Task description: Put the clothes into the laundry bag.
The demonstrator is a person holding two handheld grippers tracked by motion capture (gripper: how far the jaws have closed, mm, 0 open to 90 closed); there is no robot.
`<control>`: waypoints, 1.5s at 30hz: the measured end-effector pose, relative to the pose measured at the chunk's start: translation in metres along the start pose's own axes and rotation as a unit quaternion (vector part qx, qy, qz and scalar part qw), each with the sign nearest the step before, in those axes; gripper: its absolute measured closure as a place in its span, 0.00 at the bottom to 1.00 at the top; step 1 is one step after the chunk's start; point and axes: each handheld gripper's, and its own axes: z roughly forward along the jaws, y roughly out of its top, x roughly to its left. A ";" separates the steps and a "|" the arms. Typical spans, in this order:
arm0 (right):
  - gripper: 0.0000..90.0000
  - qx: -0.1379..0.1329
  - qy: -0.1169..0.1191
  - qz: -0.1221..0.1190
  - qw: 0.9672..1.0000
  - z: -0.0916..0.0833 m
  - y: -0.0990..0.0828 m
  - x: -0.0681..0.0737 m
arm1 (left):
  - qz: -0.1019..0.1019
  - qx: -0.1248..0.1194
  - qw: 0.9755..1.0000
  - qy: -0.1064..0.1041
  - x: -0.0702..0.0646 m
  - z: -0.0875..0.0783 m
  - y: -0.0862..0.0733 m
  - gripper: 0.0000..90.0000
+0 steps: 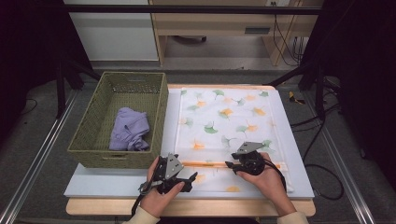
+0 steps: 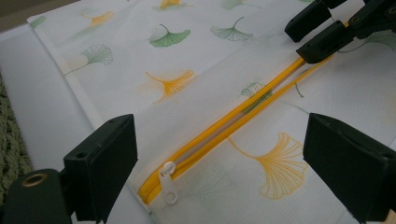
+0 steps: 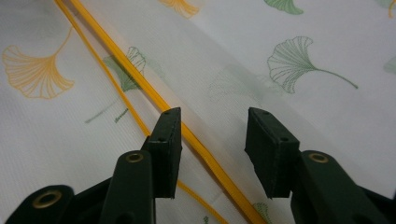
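Left gripper [image 1: 189,179] wide open, right gripper [image 1: 230,165] half open, apparently just above the zip [image 1: 205,164].

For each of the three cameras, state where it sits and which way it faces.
High view: above the person's side, looking forward and down on the table; both hands and the left gripper and right gripper show.
Left gripper view: rides that gripper, low over the pouch, facing its zipper pull; own jaws wide apart.
Right gripper view: looks down past its parted jaws.
Shared: the yellow zipper.
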 end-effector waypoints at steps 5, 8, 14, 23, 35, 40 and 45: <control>0.66 0.011 0.000 0.005 1.000 0.003 0.000 -0.002 | 0.001 0.000 1.000 -0.002 -0.001 0.000 -0.001 0.11; 0.72 0.015 0.001 0.015 1.000 0.005 -0.001 -0.005 | 0.000 0.001 1.000 -0.003 -0.001 0.000 0.000 0.11; 0.86 0.014 -0.001 0.023 1.000 0.005 -0.001 -0.010 | 0.000 0.004 1.000 -0.003 -0.001 0.002 -0.001 0.11; 0.98 0.003 -0.021 0.019 1.000 0.002 0.005 -0.010 | 0.002 0.001 1.000 -0.003 -0.003 0.000 0.000 0.11; 0.99 -0.088 -0.036 0.057 0.994 -0.036 0.023 -0.011 | 0.007 0.000 1.000 0.002 -0.002 -0.002 0.002 0.11; 0.99 -0.108 -0.039 0.061 0.991 -0.043 0.024 -0.009 | 0.006 0.000 1.000 0.002 -0.002 -0.001 0.002 0.11; 0.99 -0.120 -0.039 0.066 0.990 -0.046 0.024 -0.008 | 0.006 0.001 1.000 0.004 -0.004 -0.001 0.002 0.11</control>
